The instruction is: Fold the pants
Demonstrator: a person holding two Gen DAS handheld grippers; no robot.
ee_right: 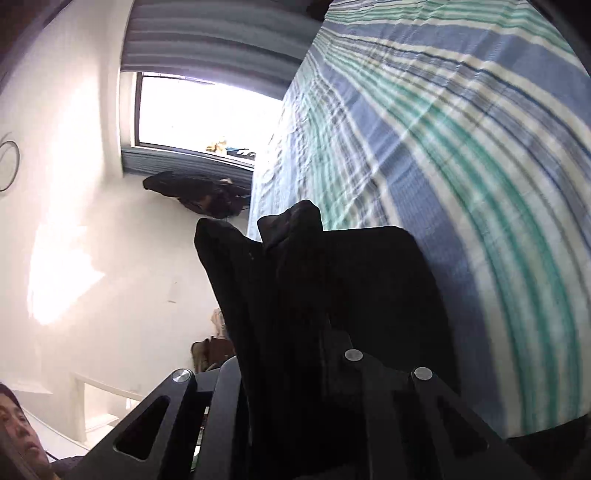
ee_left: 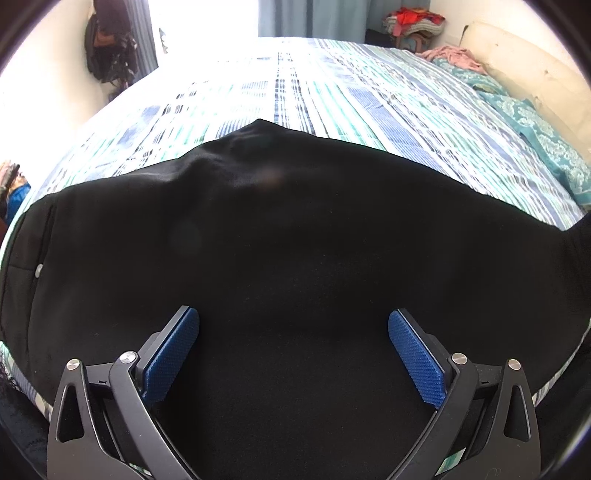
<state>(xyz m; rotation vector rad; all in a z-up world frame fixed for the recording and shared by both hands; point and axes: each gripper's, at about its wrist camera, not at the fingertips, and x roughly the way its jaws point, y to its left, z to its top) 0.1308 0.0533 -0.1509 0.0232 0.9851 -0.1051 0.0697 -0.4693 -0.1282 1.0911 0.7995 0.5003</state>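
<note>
Jaws clamped on pants edge

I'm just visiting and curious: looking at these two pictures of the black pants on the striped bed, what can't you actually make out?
- Right wrist view: the right gripper fingertips, buried in bunched black pants.
- Left wrist view: the pants' full outline, cut off by both side edges; the open left gripper sits over them.
- Left wrist view: what's outside the window, washed out by glare.
</note>
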